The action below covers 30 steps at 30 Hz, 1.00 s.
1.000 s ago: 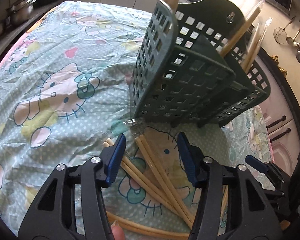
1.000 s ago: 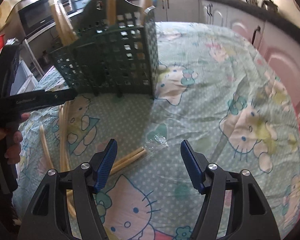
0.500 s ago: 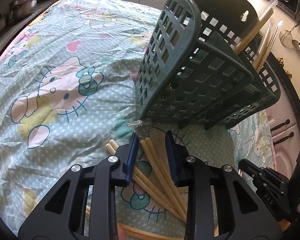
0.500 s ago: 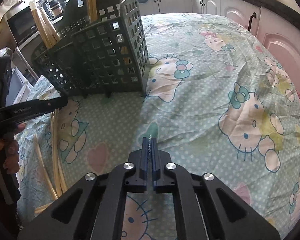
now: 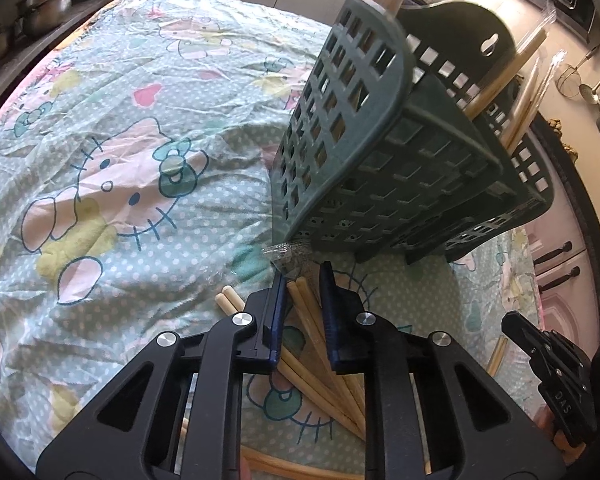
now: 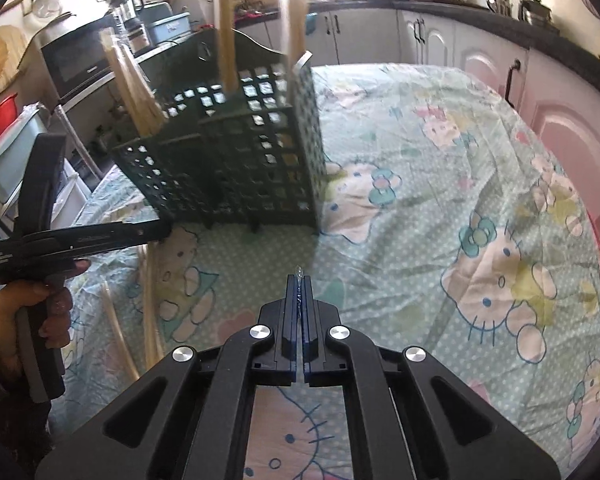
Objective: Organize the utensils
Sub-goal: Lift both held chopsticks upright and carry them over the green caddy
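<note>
Left gripper (image 5: 303,286): jaws drawn close after just closing in, a narrow gap left, a wrapped pair of wooden chopsticks (image 5: 305,312) lying between the blue pads (image 5: 277,312); whether the pads actually press on the sticks cannot be told. Crinkled clear wrapper end (image 5: 288,251) sticking out just past the fingertips, touching the foot of the green utensil basket (image 5: 384,168).

Right gripper (image 6: 299,280): jaws fully together, pinching a thin twist of clear plastic wrapper (image 6: 299,271) whose tip pokes out above the fingertips (the contents, if any, hidden beneath the gripper).

More wooden chopstick pairs (image 5: 340,384) fanned flat on the cartoon-cat tablecloth (image 5: 120,184) in front of the basket, under and behind the left gripper. Another loose pair (image 5: 230,300) just left of the left jaws.

Basket itself: dark green plastic lattice, upright on the cloth, several compartments. Wrapped chopsticks (image 6: 134,92) standing upright in its compartments, leaning out over the rim. In the right wrist view, left hand (image 6: 28,312) gripping its tool's handle, to the lower left of the basket. Behind the basket, white kitchen cabinets (image 6: 424,36) and a dark oven (image 6: 80,64).
</note>
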Available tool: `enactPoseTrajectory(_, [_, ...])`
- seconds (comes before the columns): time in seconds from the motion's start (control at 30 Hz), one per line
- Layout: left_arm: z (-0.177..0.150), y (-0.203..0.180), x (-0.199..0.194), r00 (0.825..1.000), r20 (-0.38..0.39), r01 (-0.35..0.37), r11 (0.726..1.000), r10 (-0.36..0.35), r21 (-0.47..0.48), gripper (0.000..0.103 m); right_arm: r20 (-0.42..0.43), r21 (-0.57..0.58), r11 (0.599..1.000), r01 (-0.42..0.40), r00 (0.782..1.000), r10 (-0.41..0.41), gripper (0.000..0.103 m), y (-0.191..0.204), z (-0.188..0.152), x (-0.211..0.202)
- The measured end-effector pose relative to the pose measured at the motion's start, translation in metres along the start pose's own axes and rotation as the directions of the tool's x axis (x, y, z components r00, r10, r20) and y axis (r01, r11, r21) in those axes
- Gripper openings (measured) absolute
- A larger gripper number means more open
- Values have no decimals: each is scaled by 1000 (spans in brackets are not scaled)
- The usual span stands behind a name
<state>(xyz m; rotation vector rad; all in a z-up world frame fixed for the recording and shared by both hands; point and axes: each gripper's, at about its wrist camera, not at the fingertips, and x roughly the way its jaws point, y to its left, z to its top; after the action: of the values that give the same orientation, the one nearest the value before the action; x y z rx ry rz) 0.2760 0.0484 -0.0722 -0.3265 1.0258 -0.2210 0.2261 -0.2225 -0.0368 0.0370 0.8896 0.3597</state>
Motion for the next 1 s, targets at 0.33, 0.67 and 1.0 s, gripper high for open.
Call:
enactPoseTrajectory(0.33, [4, -6, -50, 992, 113, 59, 998, -63, 38, 9, 70, -46, 998, -47, 996, 51, 2, 20, 12, -28])
enactPoseTrajectory(0.67, [1, -50, -94, 968, 198, 129, 983, -154, 133, 6, 133, -102, 990, -97, 985, 110, 2, 43, 22, -60])
enactPoseTrajectory(1.0, [-1, -84, -132, 943, 269, 131, 962, -195, 239, 3, 179, -152, 978, -141, 970, 168, 2, 59, 28, -84])
